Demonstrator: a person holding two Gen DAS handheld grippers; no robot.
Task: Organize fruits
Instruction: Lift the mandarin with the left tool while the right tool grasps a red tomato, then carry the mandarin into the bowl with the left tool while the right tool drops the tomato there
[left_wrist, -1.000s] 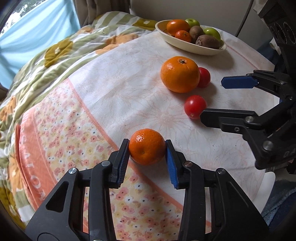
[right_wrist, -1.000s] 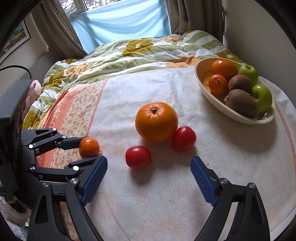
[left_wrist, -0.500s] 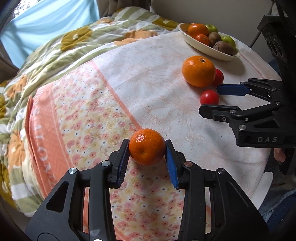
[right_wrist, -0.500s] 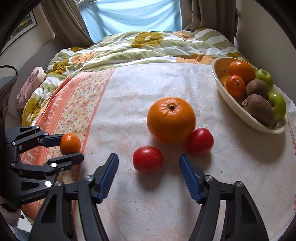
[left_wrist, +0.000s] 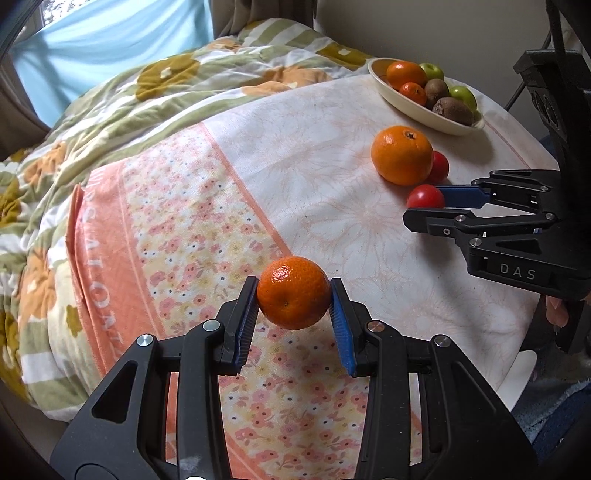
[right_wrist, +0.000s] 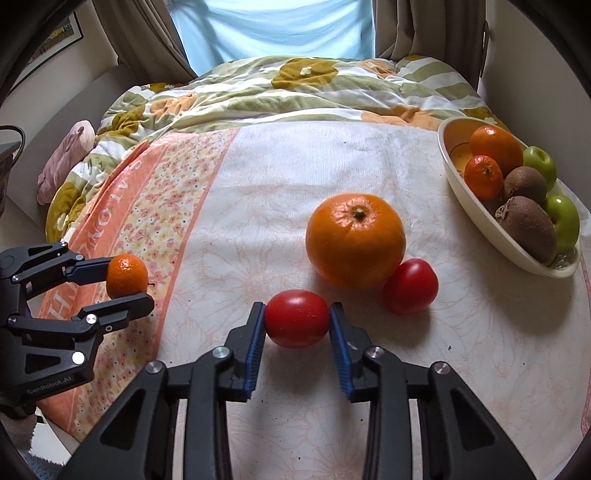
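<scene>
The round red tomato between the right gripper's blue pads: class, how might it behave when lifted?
The round red tomato, smooth and glossy, may slip in the right gripper. Probably soft, so it could bruise under hard squeezing. Being round, it would likely roll on the pale floral tablecloth if dropped.

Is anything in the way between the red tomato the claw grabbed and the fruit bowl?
Yes. The big orange and a second tomato sit between the held tomato and the bowl. Lifting it over them should clear both.

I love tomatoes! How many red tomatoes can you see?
2. One tomato sits between the right gripper pads; the other tomato lies touching the big orange. More may hide in the bowl.
</scene>
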